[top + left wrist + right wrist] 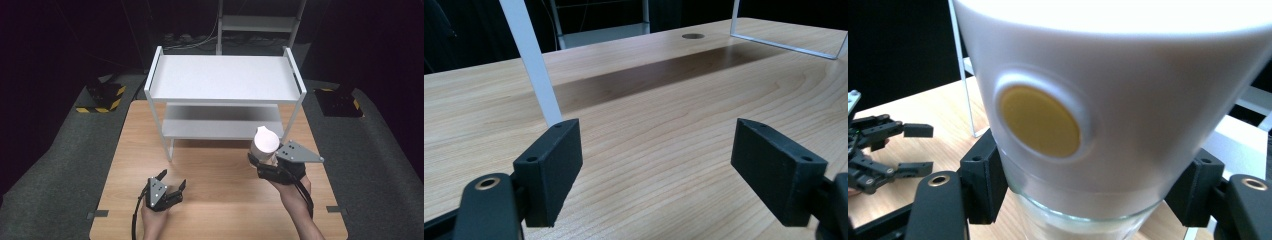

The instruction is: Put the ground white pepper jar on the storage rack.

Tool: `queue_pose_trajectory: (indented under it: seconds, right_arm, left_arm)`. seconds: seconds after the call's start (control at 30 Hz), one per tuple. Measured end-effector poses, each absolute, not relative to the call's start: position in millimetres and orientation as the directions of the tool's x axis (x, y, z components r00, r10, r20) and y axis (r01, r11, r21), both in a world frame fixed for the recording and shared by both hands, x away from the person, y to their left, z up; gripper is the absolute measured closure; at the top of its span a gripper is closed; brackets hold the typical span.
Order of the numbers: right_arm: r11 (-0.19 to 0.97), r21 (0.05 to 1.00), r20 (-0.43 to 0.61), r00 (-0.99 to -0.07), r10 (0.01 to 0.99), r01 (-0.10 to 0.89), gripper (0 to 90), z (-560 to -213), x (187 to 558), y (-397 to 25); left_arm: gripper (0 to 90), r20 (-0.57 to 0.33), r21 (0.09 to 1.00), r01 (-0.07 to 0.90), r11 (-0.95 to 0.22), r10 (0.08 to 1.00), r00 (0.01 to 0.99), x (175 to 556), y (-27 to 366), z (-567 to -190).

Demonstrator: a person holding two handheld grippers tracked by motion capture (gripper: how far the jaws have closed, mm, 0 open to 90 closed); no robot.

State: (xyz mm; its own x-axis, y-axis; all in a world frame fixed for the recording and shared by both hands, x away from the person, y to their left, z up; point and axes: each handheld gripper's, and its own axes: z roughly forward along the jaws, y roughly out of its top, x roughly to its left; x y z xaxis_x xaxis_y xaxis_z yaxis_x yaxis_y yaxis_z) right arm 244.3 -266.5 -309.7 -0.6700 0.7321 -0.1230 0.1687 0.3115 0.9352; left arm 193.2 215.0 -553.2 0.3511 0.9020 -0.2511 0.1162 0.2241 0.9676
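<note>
Right hand-held gripper (261, 162) pinches a white-lidded glass jar (265, 143); left hand-held gripper (171, 181) rests spread, empty.

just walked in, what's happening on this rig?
A person works at a wooden table with a hand-held gripper in each hand. The right hand-held gripper is shut on a white container with a yellow round button and a glass base, held upright just in front of the white two-tier shelf. The left hand-held gripper is open and holds nothing, low over the table.
</note>
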Motion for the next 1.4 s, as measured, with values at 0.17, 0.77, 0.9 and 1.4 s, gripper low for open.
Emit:
queue_pose_trajectory:
  seconds: [0.17,0.77,0.9,1.4]
  right_arm:
    - [0.281,0.941,-0.087,-0.665,0.742,0.191,30.4,-316,265,-262]
    - [0.234,0.949,-0.067,-0.591,0.804,0.211,30.4,-332,317,-220]
    - [0.216,0.952,-0.051,-0.581,0.812,0.218,30.4,-337,323,-216]
    - [0.141,0.974,-0.022,-0.545,0.838,0.178,30.3,-357,347,-203]
  left_arm:
    - [20.6,-0.251,0.968,0.116,0.224,0.901,0.354,193,215,-553]
    - [20.6,-0.254,0.967,0.112,0.229,0.899,0.356,193,216,-554]
    - [20.6,-0.253,0.967,0.112,0.228,0.899,0.357,193,216,-554]
    - [20.7,-0.261,0.965,0.109,0.237,0.900,0.350,193,215,-554]
